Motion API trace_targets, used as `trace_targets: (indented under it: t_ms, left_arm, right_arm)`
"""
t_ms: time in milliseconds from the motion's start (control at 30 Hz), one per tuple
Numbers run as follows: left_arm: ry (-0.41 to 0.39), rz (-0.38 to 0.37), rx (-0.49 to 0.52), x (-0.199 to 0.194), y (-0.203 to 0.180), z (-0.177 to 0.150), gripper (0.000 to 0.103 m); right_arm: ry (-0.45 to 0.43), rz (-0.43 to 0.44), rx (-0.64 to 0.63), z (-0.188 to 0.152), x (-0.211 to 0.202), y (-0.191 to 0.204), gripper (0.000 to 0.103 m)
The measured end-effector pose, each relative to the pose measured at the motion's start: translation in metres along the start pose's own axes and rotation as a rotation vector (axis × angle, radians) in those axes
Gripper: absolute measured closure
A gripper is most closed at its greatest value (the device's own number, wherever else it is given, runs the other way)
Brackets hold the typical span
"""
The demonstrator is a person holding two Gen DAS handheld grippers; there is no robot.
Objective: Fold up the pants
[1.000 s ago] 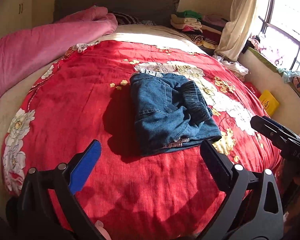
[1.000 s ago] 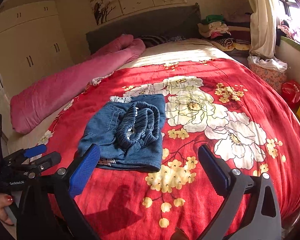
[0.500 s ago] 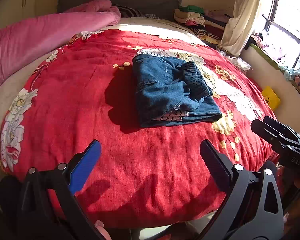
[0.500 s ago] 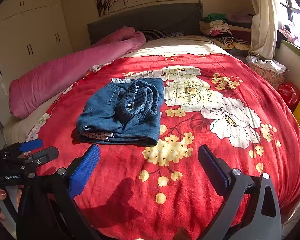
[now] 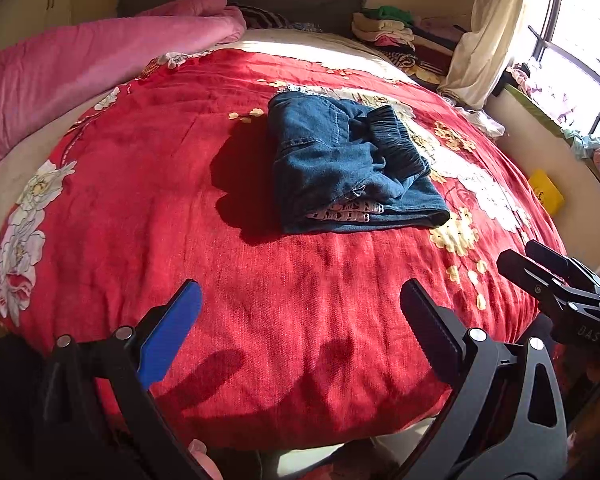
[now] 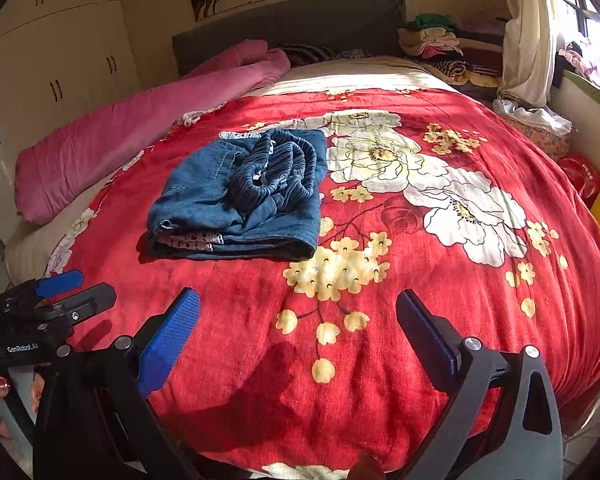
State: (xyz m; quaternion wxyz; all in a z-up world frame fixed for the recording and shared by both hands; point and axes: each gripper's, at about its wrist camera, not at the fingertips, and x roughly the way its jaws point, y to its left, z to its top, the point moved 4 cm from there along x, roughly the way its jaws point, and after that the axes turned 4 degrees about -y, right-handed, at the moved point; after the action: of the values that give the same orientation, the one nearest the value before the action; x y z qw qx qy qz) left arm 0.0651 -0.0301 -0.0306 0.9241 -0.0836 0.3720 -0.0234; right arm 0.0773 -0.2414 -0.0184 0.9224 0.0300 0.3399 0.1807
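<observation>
The blue denim pants (image 5: 348, 168) lie folded into a compact bundle on the red flowered bedspread (image 5: 140, 184), elastic waistband on top. They also show in the right wrist view (image 6: 244, 196). My left gripper (image 5: 300, 308) is open and empty, held near the bed's front edge, well short of the pants. My right gripper (image 6: 298, 312) is open and empty, also back from the pants. The right gripper shows at the right edge of the left wrist view (image 5: 556, 280); the left gripper shows at the left of the right wrist view (image 6: 64, 292).
A pink quilt (image 5: 80, 60) lies along the left side of the bed. Stacked folded clothes (image 6: 440, 40) sit at the back right by the curtain (image 5: 488, 32). A yellow item (image 5: 546, 196) and a red bag (image 6: 580, 180) lie beside the bed on the right.
Both grippers have drawn back from the pants toward the foot of the bed, staying open. The folded pants have not moved.
</observation>
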Motion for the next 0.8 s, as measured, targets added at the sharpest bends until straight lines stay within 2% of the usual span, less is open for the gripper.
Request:
trace_targets:
  t_ms: [800]
  left_arm:
    - [0.008,0.043,-0.001,0.0005,-0.0006,0.0027,0.01]
  right_arm:
    - [-0.013,-0.016,0.021,0.003,-0.005,-0.0055,0.005]
